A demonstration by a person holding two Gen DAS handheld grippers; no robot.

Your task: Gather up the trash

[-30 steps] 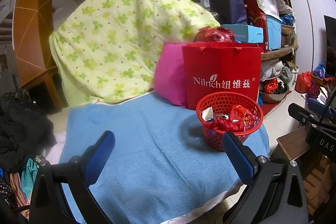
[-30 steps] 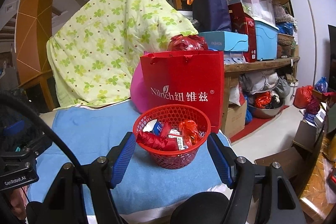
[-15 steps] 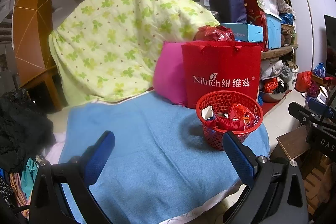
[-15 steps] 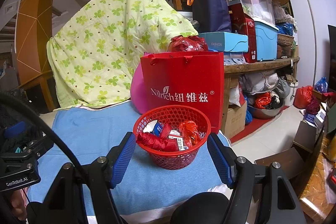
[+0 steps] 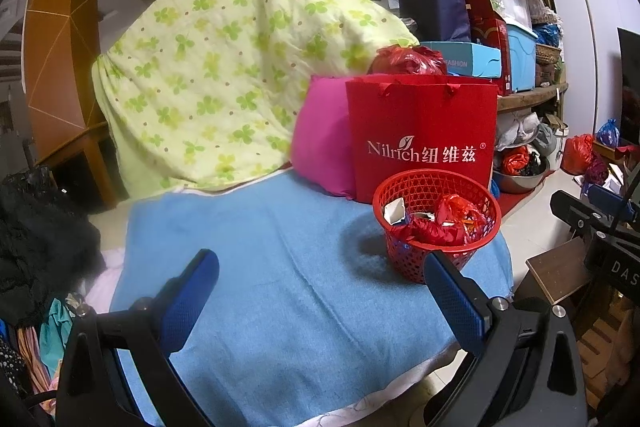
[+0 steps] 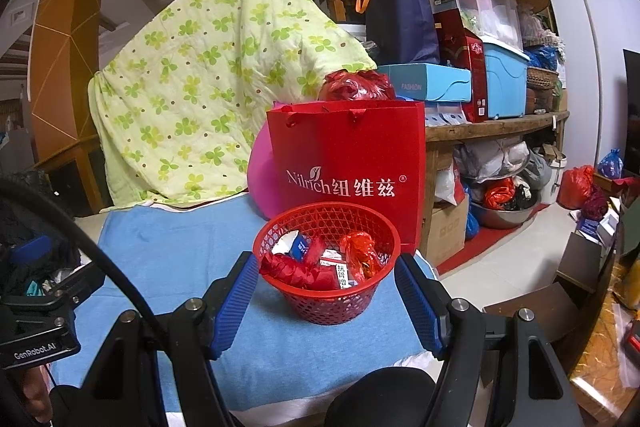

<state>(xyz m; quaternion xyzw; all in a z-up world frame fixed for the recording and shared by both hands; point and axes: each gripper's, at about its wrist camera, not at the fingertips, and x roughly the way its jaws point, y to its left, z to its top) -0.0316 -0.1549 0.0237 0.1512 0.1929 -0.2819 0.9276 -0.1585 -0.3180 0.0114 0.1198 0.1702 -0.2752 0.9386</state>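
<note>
Blue-clothed table (image 5: 280, 267) carrying 1 red basket (image 6: 326, 267) of trash; both jaws standing released, empty; collection appearing finished, next needing withdrawal.

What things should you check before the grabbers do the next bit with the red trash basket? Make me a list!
1. Red basket upright on the blue towel: ok.
2. Trash inside the basket, not spilling over: ok.
3. Right gripper open and empty: ok.
4. Left gripper open and empty: ok.
5. No loose trash on the towel: ok, as far as both views show.
6. Red paper bag clear of the basket: cannot tell, it stands close behind.
</note>
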